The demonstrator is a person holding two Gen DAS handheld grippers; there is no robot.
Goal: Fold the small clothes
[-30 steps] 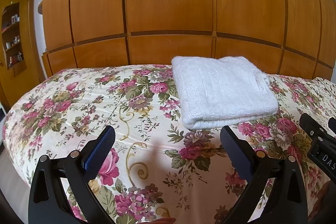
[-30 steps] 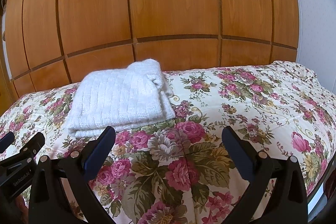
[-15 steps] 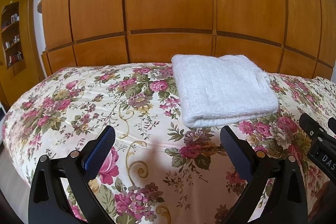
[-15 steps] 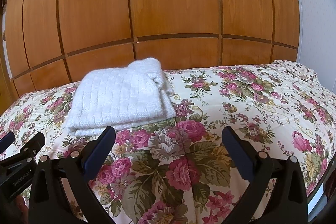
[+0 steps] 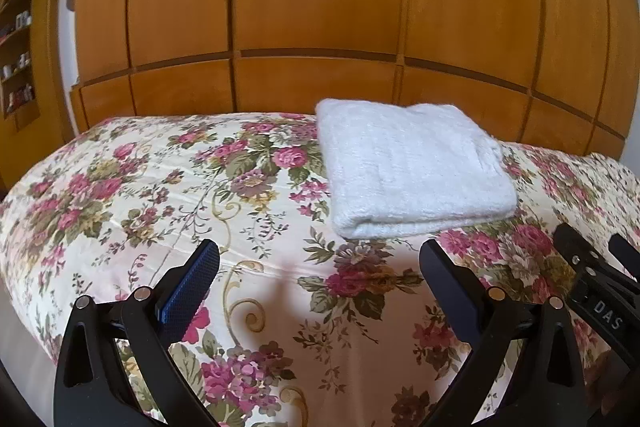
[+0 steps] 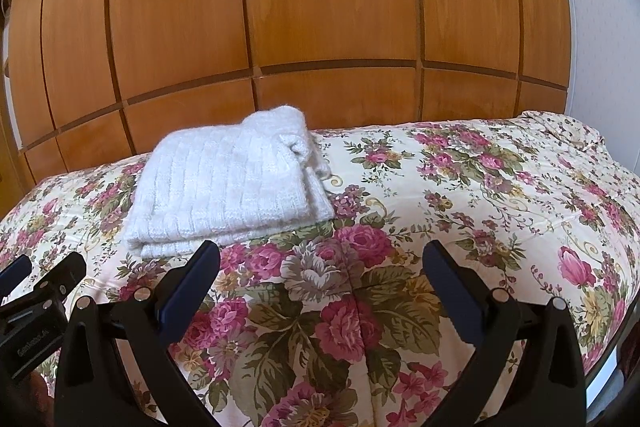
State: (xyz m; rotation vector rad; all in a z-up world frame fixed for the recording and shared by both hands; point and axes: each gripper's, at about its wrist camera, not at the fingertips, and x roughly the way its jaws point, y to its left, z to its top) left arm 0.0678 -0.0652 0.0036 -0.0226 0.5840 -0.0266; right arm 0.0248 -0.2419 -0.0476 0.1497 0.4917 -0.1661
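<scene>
A white knitted garment (image 5: 412, 167) lies folded in a neat rectangle on the floral bedspread (image 5: 160, 195), near the bed's far edge. It also shows in the right wrist view (image 6: 228, 187), ahead and to the left. My left gripper (image 5: 320, 263) is open and empty, held above the bed short of the garment's near edge. My right gripper (image 6: 320, 263) is open and empty, above the bedspread (image 6: 460, 187) to the right of the garment. Each gripper's body shows at the edge of the other's view.
A wooden panelled wardrobe (image 5: 320, 7) stands right behind the bed. A shelf unit with small items (image 5: 16, 51) is at the far left. A white wall (image 6: 600, 27) is at the right. The bed's left edge drops to the floor (image 5: 24, 359).
Both grippers have drawn back and up slightly from the folded garment. The garment has not moved.
</scene>
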